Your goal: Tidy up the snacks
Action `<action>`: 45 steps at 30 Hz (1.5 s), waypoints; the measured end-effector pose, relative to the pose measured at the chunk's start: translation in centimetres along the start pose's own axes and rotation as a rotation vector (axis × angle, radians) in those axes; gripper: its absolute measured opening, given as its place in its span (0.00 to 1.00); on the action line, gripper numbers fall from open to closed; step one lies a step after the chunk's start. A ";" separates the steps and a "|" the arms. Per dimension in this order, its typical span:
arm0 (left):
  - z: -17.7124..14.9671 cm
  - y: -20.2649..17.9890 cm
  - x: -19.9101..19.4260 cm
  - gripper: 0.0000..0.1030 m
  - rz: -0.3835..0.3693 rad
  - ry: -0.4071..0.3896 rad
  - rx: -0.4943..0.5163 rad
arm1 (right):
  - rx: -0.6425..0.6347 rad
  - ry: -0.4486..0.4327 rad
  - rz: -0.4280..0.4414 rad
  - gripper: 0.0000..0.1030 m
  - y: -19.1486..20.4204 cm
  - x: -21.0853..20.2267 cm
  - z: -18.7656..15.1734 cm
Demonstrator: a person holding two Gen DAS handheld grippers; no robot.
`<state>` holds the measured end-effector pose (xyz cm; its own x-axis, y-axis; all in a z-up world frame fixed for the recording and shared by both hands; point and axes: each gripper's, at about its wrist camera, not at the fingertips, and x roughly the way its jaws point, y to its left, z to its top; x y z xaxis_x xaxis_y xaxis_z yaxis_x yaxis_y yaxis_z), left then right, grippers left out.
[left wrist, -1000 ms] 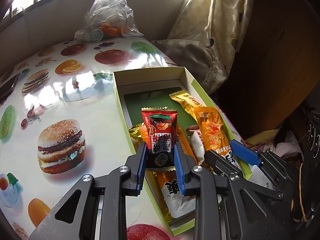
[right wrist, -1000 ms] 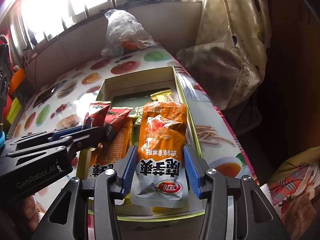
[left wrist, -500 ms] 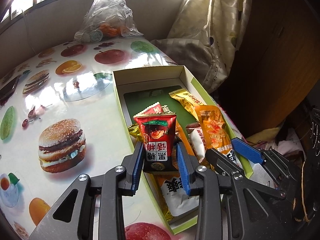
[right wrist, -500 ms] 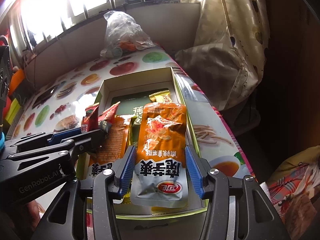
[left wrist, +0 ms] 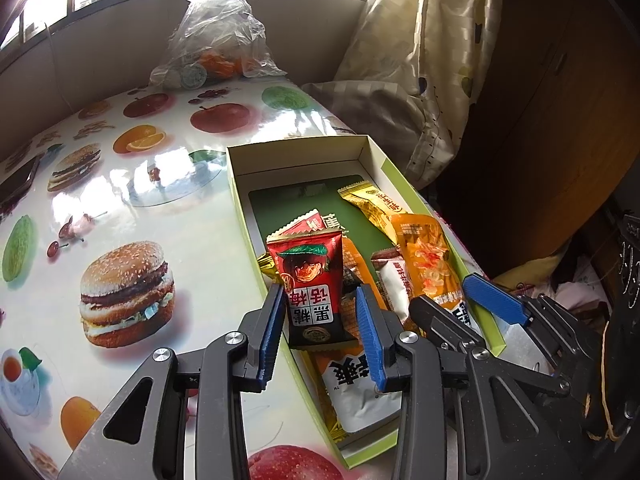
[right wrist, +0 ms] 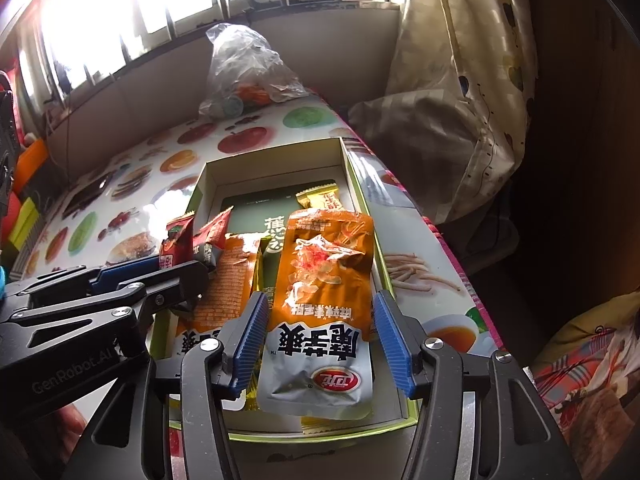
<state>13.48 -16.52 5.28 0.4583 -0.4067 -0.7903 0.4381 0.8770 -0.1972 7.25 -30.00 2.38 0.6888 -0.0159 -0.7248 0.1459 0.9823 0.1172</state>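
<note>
A table (left wrist: 120, 216) under a glossy cloth printed with burgers, apples and oranges carries an open cardboard box (left wrist: 296, 156) along its right-hand edge. At the far end, against the wall, sits a knotted clear plastic bag (left wrist: 216, 40) with something orange inside.

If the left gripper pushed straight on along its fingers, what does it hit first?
Most likely the red snack packet, which stands between the open fingers of the left gripper, whose jaws have just been opening. Behind it lie the other packets in the box. Depth is hard to judge in this fisheye view.
</note>
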 end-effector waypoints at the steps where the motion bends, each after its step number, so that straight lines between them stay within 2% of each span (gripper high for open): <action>1: 0.0 -0.1 -0.1 0.43 0.009 -0.005 0.006 | -0.002 -0.002 -0.001 0.54 0.0 0.0 0.0; 2: -0.1 -0.1 -0.3 0.50 0.013 -0.010 0.008 | -0.005 -0.004 -0.002 0.54 0.0 -0.1 0.1; 3: -0.1 0.0 -0.5 0.53 0.013 -0.014 0.004 | -0.007 -0.006 -0.004 0.54 0.0 -0.1 0.1; 13: -0.9 0.5 -3.5 0.53 0.044 -0.071 0.000 | -0.007 -0.039 -0.017 0.55 0.8 -1.6 -0.2; 21: -3.5 1.1 -6.5 0.53 0.073 -0.110 -0.009 | -0.020 -0.086 -0.013 0.55 1.6 -4.9 -1.1; 33: -9.5 1.3 -6.3 0.53 0.104 -0.032 -0.013 | -0.031 -0.036 -0.031 0.55 2.4 -6.6 -6.2; 39: -11.2 1.3 -5.2 0.53 0.134 0.003 -0.011 | -0.030 0.003 -0.035 0.55 2.6 -5.6 -8.3; 42: -11.8 1.5 -4.8 0.53 0.126 0.021 -0.020 | -0.020 0.020 -0.033 0.55 2.5 -5.1 -9.0; 45: -12.2 1.7 -4.6 0.53 0.144 0.013 -0.027 | -0.022 0.026 -0.050 0.55 2.7 -4.6 -9.3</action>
<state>2.69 -10.04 1.55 0.5052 -0.2728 -0.8188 0.3475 0.9327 -0.0963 -2.15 -25.52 -0.31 0.6624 -0.0605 -0.7467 0.1636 0.9844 0.0654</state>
